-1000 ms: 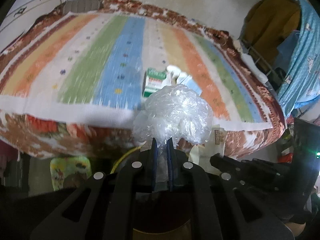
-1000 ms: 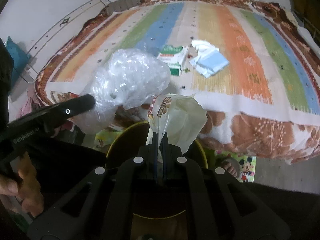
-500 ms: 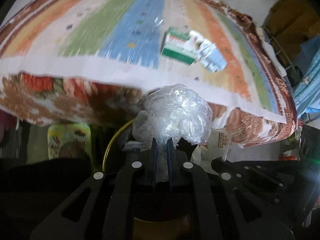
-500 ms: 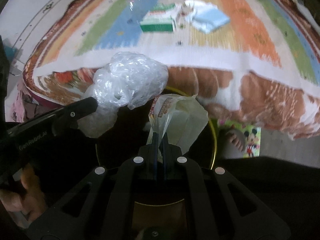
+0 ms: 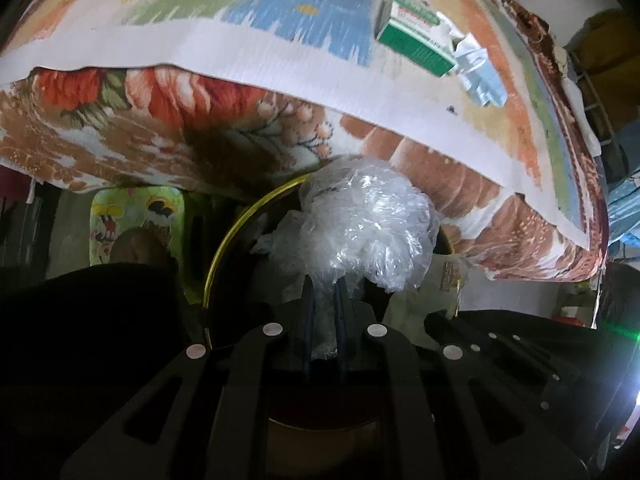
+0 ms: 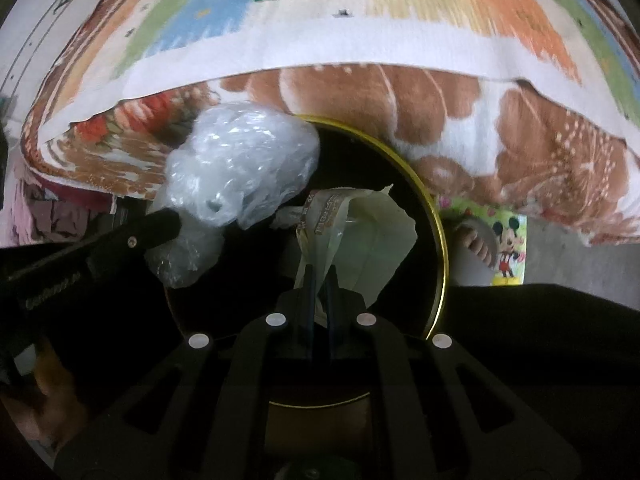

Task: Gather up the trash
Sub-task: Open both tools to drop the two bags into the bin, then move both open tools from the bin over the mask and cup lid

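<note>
My left gripper (image 5: 323, 285) is shut on a crumpled clear plastic bag (image 5: 366, 222) and holds it over a dark bin with a yellow rim (image 5: 224, 248). The bag also shows in the right wrist view (image 6: 240, 172). My right gripper (image 6: 319, 276) is shut on a pale snack wrapper (image 6: 360, 240) above the same bin (image 6: 438, 236). A green and white box (image 5: 416, 34) and a light blue wrapper (image 5: 482, 76) lie on the striped bedspread (image 5: 280, 40).
The bed edge with a floral blanket (image 5: 160, 120) hangs just beyond the bin. A cartoon-print mat (image 6: 506, 246) lies on the floor by a foot. Clothes hang at the far right (image 5: 600, 52).
Both grippers have dropped from bed height toward the bin, still holding their trash. The bed now sits higher in both views and the bin's opening fills more of them.
</note>
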Demonstrator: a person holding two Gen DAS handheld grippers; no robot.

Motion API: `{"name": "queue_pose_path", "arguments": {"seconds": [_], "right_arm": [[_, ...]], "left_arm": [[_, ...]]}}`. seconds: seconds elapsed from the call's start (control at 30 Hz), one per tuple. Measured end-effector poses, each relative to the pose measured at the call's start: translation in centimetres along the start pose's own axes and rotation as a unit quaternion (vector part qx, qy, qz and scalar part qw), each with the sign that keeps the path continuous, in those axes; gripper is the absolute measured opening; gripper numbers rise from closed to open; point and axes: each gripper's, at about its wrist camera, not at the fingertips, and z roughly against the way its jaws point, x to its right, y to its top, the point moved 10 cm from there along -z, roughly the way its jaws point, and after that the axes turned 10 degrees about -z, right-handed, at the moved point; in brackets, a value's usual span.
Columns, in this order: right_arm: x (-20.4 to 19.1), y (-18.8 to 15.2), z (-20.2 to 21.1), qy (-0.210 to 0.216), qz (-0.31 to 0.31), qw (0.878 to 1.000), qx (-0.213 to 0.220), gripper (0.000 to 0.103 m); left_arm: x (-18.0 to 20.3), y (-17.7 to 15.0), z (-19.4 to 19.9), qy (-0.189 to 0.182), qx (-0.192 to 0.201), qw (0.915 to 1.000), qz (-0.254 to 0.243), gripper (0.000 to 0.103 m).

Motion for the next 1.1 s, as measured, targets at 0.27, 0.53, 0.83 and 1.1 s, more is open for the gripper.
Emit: {"name": "queue_pose_path", "arguments": {"seconds": [0.27,0.53,0.83,1.1], "right_arm": [[0.4,0.5,-1.5,0.011,-0.036,0.999,-0.019,0.037],[0.3,2.2,1.9,0.036,-0.037,0.998,0.039,0.048],[0.4,4.6,5.7,0.034,-0.014,0.995,0.097,0.06],[-0.4,6.8,9.5,0.057,0.006,0.989,0.135,0.069]], "left_arm": [[-0.9,0.5,-1.4,-0.019,-0.021,0.9989,0.037,0.024],[-1.1,3.0,2.8,-0.016,0.055,0.9979,0.028,0.04],[-0.8,5.6,5.7,-0.009,0.089,0.9959,-0.001,0.052],[0.0,8.3,8.2,0.039,0.128,0.9891,-0.062,0.064]]}}
